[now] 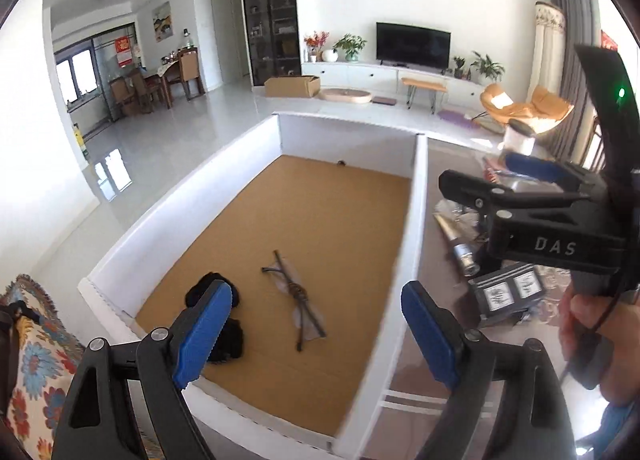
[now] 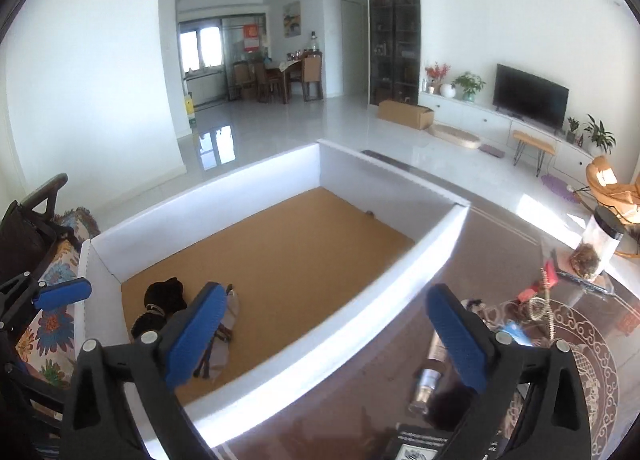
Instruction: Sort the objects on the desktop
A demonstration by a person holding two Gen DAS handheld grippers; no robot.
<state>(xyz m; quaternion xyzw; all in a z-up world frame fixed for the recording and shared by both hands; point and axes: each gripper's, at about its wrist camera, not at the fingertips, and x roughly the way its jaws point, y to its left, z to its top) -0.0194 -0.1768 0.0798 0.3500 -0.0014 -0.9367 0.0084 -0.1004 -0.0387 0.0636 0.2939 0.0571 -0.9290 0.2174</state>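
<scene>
Inside white box (image 1: pixel 256 164), knotted brown cord (image 1: pixel 298 294) lies flat.

Both wrist cams look steeply down, sharing white box (image 1: pixel 418 196) (image 2: pixel 400 284).

left gripper (image 1: pixel 316 334) agape, right gripper (image 2: pixel 326 334) too (empty)

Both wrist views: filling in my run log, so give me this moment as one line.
left gripper: open, empty | right gripper: open, empty | white box: holds clear packet, black items | table: clutter unsorted
</scene>
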